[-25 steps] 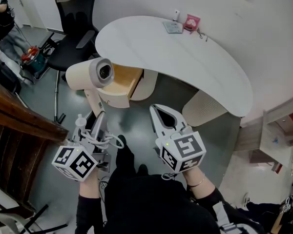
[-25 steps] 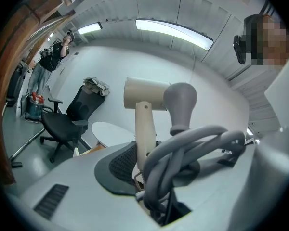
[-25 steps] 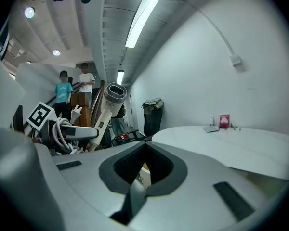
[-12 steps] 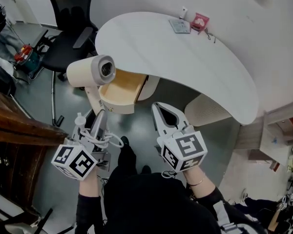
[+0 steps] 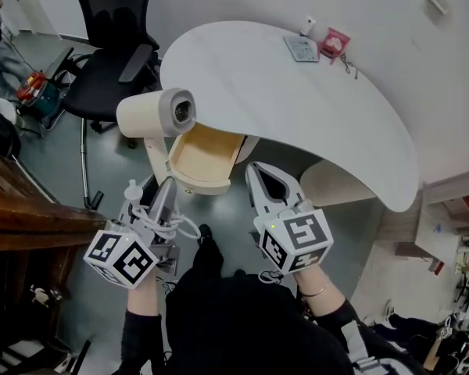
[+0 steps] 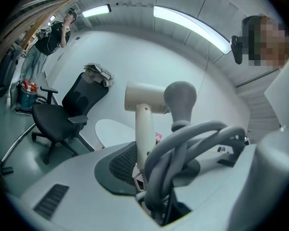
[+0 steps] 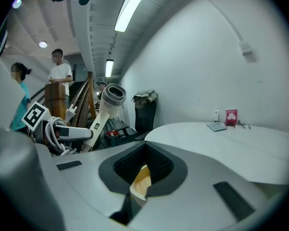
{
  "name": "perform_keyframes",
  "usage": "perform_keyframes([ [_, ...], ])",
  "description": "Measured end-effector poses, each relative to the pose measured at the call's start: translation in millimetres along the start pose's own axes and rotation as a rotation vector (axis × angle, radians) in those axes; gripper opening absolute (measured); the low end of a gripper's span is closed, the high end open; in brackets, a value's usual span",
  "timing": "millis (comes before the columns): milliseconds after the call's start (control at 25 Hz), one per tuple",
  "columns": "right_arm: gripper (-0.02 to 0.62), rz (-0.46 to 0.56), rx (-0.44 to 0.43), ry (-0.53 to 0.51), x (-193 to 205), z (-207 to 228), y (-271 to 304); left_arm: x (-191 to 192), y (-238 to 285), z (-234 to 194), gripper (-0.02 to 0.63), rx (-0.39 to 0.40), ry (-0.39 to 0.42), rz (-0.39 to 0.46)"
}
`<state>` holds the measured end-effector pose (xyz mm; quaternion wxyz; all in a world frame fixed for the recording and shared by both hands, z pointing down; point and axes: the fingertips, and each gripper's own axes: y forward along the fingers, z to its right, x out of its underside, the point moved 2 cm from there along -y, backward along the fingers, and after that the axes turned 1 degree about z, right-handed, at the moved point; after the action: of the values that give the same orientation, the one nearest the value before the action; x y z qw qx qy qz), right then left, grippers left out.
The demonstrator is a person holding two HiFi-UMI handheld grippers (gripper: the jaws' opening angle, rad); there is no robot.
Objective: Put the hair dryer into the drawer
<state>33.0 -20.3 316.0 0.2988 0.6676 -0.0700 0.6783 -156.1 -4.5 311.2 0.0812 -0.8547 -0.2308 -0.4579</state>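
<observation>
Carry step: holding hair dryer (image 5: 158,114) by handle in clamped left gripper (image 5: 162,194) near open drawer (image 5: 207,151), with right gripper (image 5: 254,170) closed, empty. Next: lower into drawer, unclamp.

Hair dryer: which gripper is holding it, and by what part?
The left gripper holds the hair dryer by the lower end of its handle, cord bunched alongside. The right gripper holds nothing.
</observation>
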Motion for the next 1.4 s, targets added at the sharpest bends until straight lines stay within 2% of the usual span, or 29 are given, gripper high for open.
perform_keyframes([
  [280,0.005,-0.012,0.048,0.013,-10.8,2.6,31.8,-8.8,19.6,-25.8,0.146,0.020,-0.005,-0.040],
  [560,0.005,-0.030,0.092,0.031,-7.1,8.2,52.8,-0.2,30.9,-40.9,0.145,0.075,0.009,-0.134],
  [840,0.005,-0.050,0.150,0.055,-0.7,17.4,60.2,13.6,36.9,-54.3,0.144,0.112,0.028,-0.265],
  [1400,0.005,-0.145,0.206,0.142,34.0,53.3,73.6,58.9,54.8,-88.1,0.144,0.113,0.097,-0.564],
])
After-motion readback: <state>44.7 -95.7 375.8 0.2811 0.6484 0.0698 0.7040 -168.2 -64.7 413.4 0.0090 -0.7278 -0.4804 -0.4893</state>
